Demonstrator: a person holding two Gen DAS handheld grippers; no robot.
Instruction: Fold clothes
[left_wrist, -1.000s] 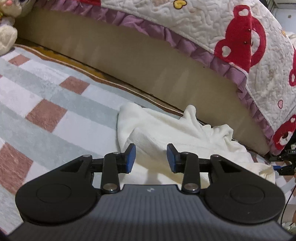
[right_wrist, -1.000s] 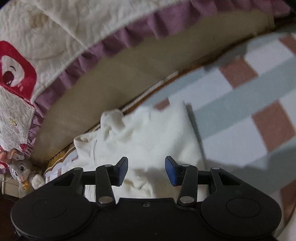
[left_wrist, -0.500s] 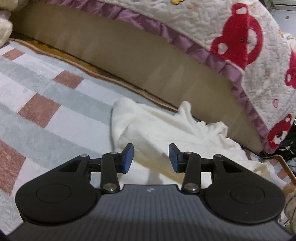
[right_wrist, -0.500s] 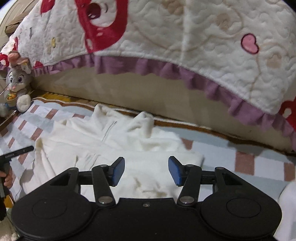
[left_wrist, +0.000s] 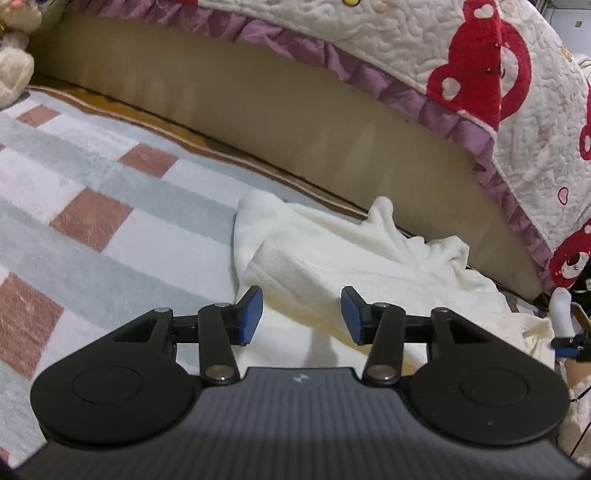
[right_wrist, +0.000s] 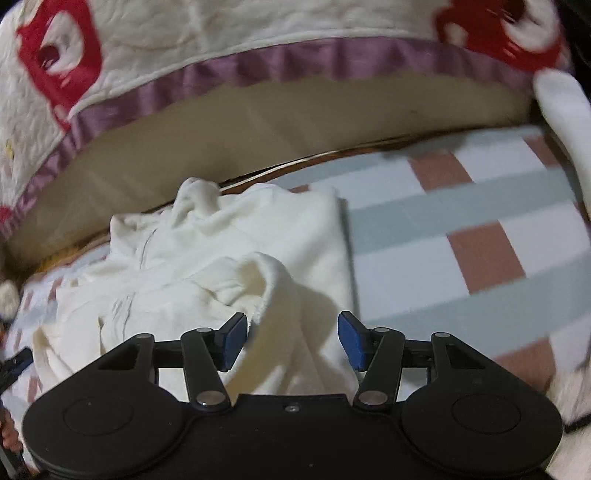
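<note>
Left gripper (left_wrist: 301, 320): fingers spread apart, nothing between them, hanging just above the near part of the garment.
Right gripper (right_wrist: 291, 340): fingers apart too; a raised cuff-like edge of cloth stands just beside the left pad, not pinched.
White fleece garment (left_wrist: 332, 266): lying on the checked blanket (left_wrist: 110, 206), partly laid over itself, its left side a fairly straight edge, the far end rumpled with a collar-like peak near the bed base (left_wrist: 295, 122).
Risk, layers: the fleece looks thick and soft, so I'd guess a pinch here could take only the top layer, and the lower one would drag and undo the straight edge.
Risk, loose cuff: in the right wrist view the lifted fold (right_wrist: 269, 280) sits off-centre; closing now might catch it by the rim and let it slip out.
Risk, bunching: the crumpled far end could ride up against the bed base if the cloth is pushed that way.
Quilt (left_wrist: 461, 55): its purple frill overhangs behind; a high lift could brush it.
</note>
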